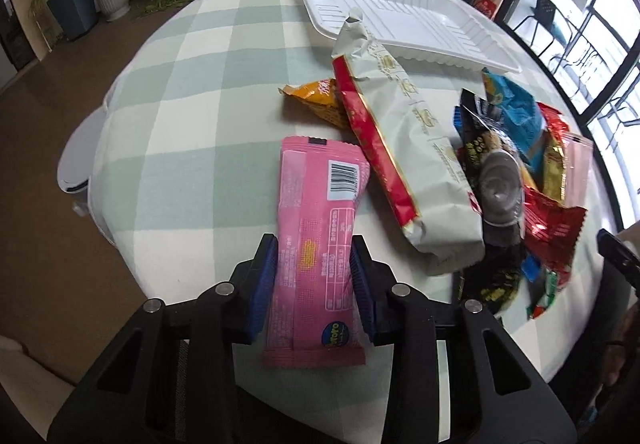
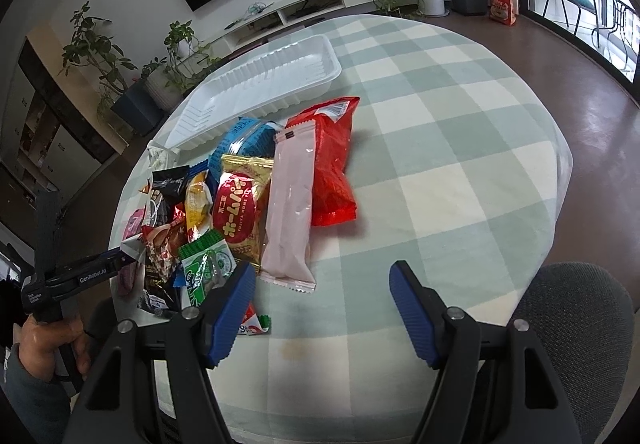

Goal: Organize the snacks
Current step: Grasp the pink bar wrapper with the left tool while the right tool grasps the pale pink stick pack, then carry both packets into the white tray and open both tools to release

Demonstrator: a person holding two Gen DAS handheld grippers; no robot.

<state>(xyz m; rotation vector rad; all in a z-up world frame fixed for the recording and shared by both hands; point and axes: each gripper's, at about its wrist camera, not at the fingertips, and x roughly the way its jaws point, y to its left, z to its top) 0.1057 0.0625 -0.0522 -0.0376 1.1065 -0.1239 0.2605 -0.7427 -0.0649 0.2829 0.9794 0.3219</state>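
Snacks heaped on a round table [image 1: 192,91] under a green-and-white checked cloth, most in one loose pile. Seen through the left wrist camera, from left to right: pink wrapper [image 1: 316,244] lying barcode-side up, apart from the pile, pinched at its waist between the blue pads of the left gripper [image 1: 314,268], jaws closed on it from both sides. Next, an orange packet [image 1: 316,99] partly under a long white-and-red bag [image 1: 404,151] lying diagonally, its far end resting on the rim of an empty white tray [image 1: 400,7]. Further right, black, blue and red packets jumbled together.

Through the right wrist camera, from left to right: a hand [image 2: 48,340] on the other tool's handle at the picture's edge, then the pile, with a gold-and-red packet [image 2: 240,207], a pale pink packet [image 2: 290,211] and a red bag [image 2: 334,163] side by side. Right gripper [image 2: 324,280] hanging over bare cloth just beside the pile, 2 fingers spread wide, nothing between them. Grey chair seat [image 2: 576,328] at far right.
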